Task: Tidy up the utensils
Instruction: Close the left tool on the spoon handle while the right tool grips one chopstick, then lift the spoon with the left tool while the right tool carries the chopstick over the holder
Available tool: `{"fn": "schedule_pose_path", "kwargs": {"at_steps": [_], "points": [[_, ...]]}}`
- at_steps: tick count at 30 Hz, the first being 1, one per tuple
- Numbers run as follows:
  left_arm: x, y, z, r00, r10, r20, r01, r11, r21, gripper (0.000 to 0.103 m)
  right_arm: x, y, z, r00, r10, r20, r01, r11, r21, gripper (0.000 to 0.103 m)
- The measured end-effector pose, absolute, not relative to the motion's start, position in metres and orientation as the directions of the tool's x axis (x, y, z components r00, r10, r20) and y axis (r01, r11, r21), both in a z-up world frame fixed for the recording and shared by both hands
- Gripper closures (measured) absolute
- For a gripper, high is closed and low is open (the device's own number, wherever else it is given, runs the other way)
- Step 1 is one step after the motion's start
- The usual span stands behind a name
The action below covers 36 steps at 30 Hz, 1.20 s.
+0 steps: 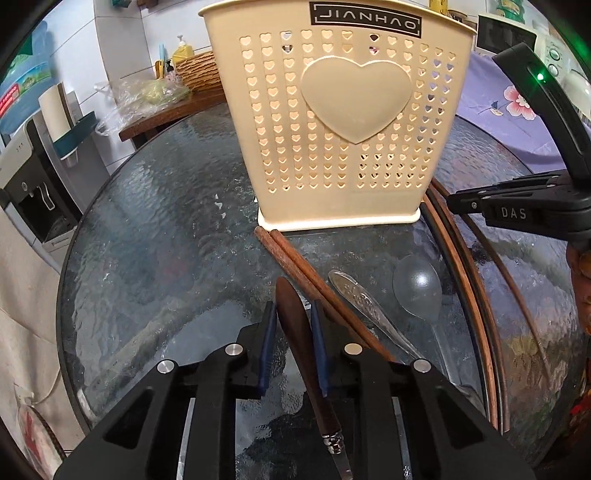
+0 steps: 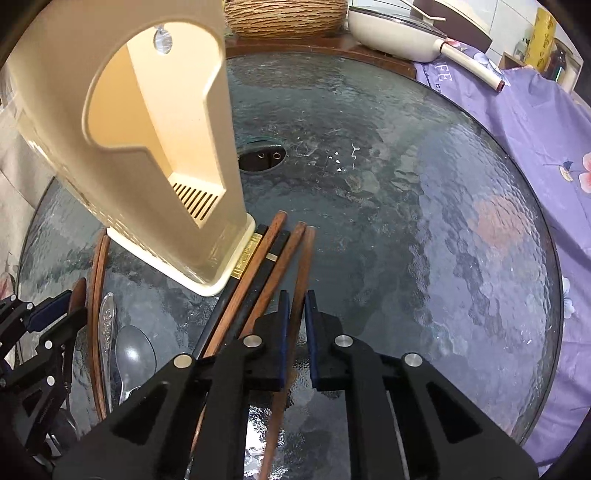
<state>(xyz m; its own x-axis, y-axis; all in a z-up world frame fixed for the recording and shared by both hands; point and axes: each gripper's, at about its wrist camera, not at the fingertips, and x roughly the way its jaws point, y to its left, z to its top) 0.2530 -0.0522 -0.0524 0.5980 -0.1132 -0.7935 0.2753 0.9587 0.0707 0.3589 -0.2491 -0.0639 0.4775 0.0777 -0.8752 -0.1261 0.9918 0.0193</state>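
Observation:
A cream utensil holder [image 1: 347, 122] with heart holes stands on the round glass table [image 1: 159, 221]; it also shows in the right wrist view [image 2: 147, 147]. My left gripper [image 1: 293, 314] has its fingers either side of a brown wooden-handled utensil [image 1: 299, 332], with a small gap. Beside it lie two wooden chopsticks [image 1: 303, 269], a silver spoon handle [image 1: 365, 306] and a clear plastic spoon [image 1: 419, 288]. My right gripper [image 2: 295, 306] is shut on a wooden chopstick [image 2: 303, 266]. Several more chopsticks [image 2: 258, 273] lie by the holder's base.
A wicker basket [image 2: 288, 16] and a white pan [image 2: 402, 37] sit at the back. A purple floral cloth [image 2: 535, 122] covers the right side. A water dispenser [image 1: 33, 177] stands at the left. A hole [image 2: 262, 157] sits at the glass centre.

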Motion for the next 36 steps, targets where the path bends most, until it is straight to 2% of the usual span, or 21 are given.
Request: {"fn": "schedule_pose_path", "kwargs": {"at_steps": [8, 23, 36], "points": [[0.25, -0.05, -0.048, 0.598, -0.146, -0.788, 0.264, 0.964, 0.022, 0.087, 0.341, -0.267, -0.063, 0.495, 0.182, -0.85, -0.103, 0.983, 0.151, 0.096], [0.237, -0.052, -0.01, 0.655, -0.199, -0.729, 0.285, 0.959, -0.005, 0.088, 0.288, -0.261, -0.01, 0.676, 0.159, -0.719, -0.163, 0.985, 0.064, 0.096], [0.219, -0.033, 0.03, 0.684, -0.275, -0.676, 0.314, 0.947, -0.067, 0.088, 0.253, -0.273, 0.045, 0.728, 0.318, -0.607, -0.251, 0.948, 0.195, 0.096]]}}
